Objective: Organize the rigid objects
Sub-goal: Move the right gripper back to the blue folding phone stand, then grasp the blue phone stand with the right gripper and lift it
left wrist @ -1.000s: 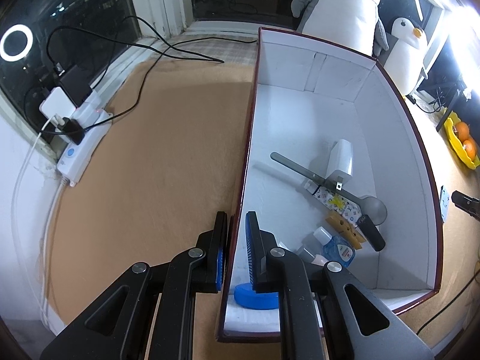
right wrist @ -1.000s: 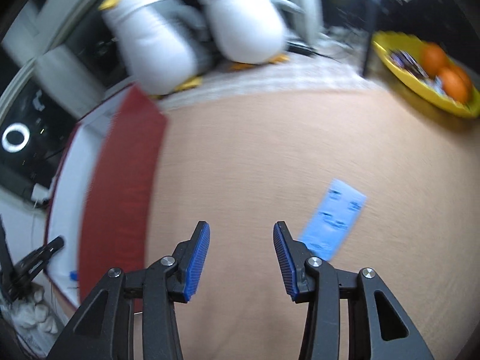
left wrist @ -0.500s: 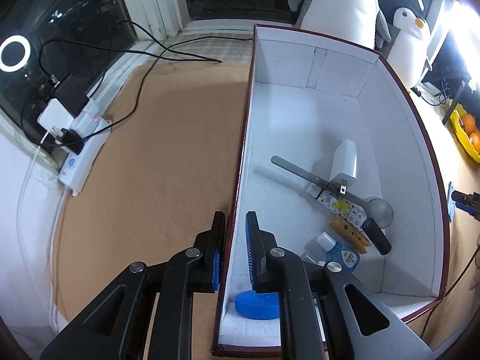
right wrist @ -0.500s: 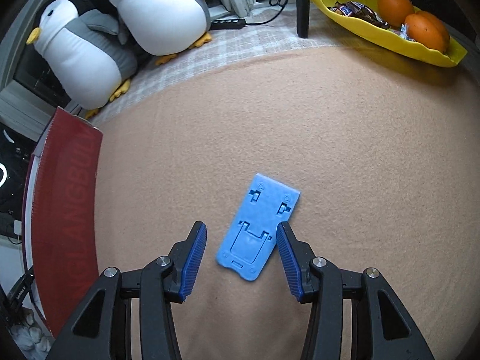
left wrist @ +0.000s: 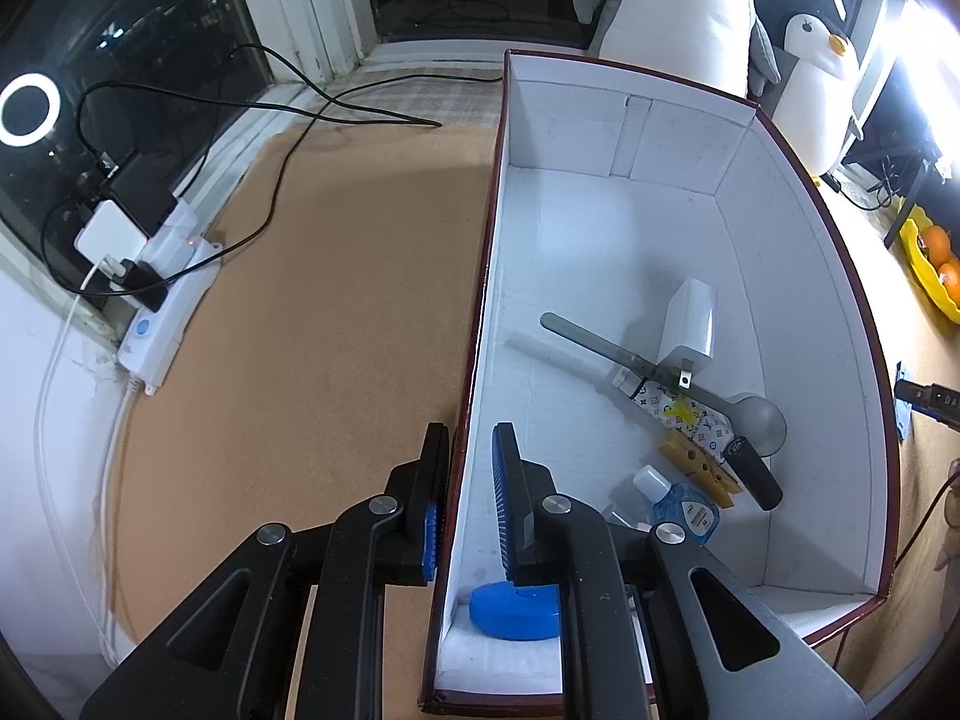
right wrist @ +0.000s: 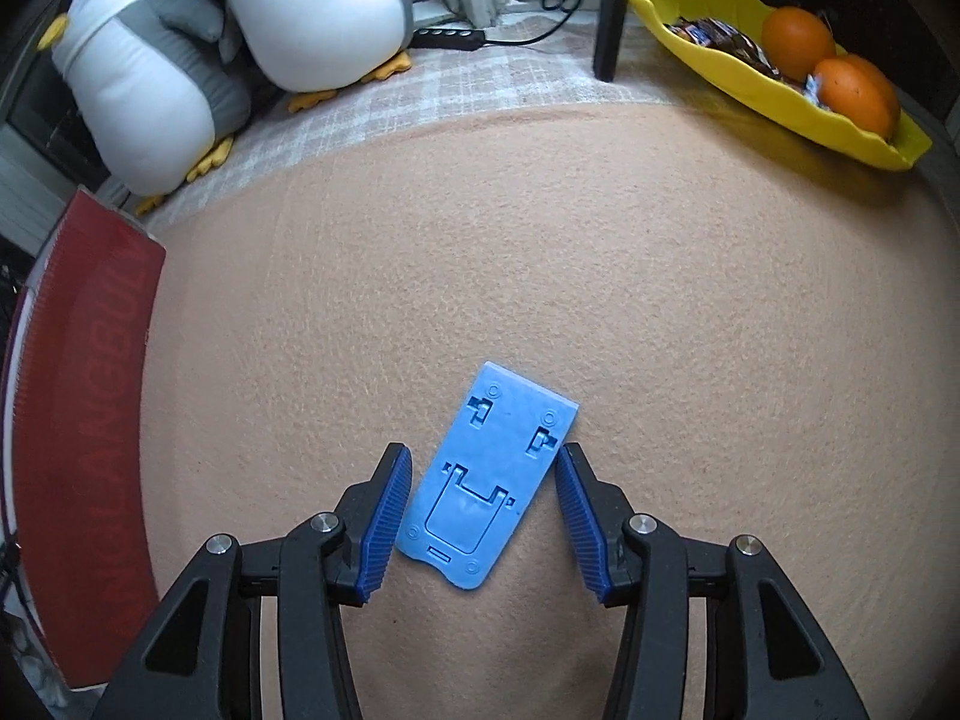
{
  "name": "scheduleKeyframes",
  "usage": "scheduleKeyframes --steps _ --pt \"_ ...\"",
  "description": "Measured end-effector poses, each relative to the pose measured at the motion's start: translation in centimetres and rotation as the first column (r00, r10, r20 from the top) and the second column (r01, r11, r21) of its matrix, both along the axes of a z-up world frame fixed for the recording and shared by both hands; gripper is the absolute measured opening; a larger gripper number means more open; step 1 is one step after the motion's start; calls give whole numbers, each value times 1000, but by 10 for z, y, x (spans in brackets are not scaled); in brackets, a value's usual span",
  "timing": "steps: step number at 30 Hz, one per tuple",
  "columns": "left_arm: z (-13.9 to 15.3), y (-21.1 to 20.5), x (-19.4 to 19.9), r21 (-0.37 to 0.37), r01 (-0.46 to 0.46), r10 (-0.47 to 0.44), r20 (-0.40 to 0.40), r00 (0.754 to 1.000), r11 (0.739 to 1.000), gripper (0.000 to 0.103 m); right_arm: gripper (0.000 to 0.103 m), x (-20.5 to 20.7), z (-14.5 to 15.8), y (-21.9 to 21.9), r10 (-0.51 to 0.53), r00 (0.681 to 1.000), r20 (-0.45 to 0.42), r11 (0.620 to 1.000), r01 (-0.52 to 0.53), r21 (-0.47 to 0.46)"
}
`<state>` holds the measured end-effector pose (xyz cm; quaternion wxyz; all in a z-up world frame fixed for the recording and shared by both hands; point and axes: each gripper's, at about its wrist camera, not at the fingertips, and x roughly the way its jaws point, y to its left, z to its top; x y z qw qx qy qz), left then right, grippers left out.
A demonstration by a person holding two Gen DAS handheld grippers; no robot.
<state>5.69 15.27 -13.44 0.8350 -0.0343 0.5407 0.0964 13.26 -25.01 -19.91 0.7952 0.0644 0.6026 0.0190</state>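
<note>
A long box, white inside with a dark red rim (left wrist: 480, 300), lies on the tan mat. My left gripper (left wrist: 471, 432) is shut on its near left wall, one finger on each side. In the box lie a white charger (left wrist: 690, 330), a metal spoon (left wrist: 600, 348), a patterned tube (left wrist: 684, 414), a clothespin (left wrist: 699, 468), a black cylinder (left wrist: 753, 471), a blue bottle (left wrist: 684, 510) and a blue disc (left wrist: 516, 612). A flat blue phone stand (right wrist: 489, 486) lies on the mat. My right gripper (right wrist: 483, 453) points down over it, jaws opening, the stand between them unpressed.
The box's red outer side (right wrist: 84, 450) runs along the left of the right wrist view. Two plush penguins (right wrist: 312, 12) sit at the back, and a yellow dish with oranges (right wrist: 780, 90) at the back right. A power strip (left wrist: 162, 312) with cables lies left of the box.
My right gripper swung over the blue stand and came down until the stand lay between its jaws, which have widened. My left gripper has kept its grip on the box wall.
</note>
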Motion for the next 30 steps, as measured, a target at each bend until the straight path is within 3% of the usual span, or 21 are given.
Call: scheduleKeyframes --steps 5,12,24,30 --pt "0 0 0 -4 -1 1 5 1000 1000 11 45 -2 -1 11 87 996 -7 994 -87 -73" --pt "0 1 -1 -13 -4 4 13 1000 1000 11 36 -7 1 9 121 992 -17 990 -122 -76" --pt "0 2 -5 -28 -7 7 25 1000 1000 11 34 -18 10 8 111 994 18 993 -110 -41" --pt "1 2 -7 -38 -9 11 31 999 999 11 34 -28 38 18 140 987 75 990 -138 -33"
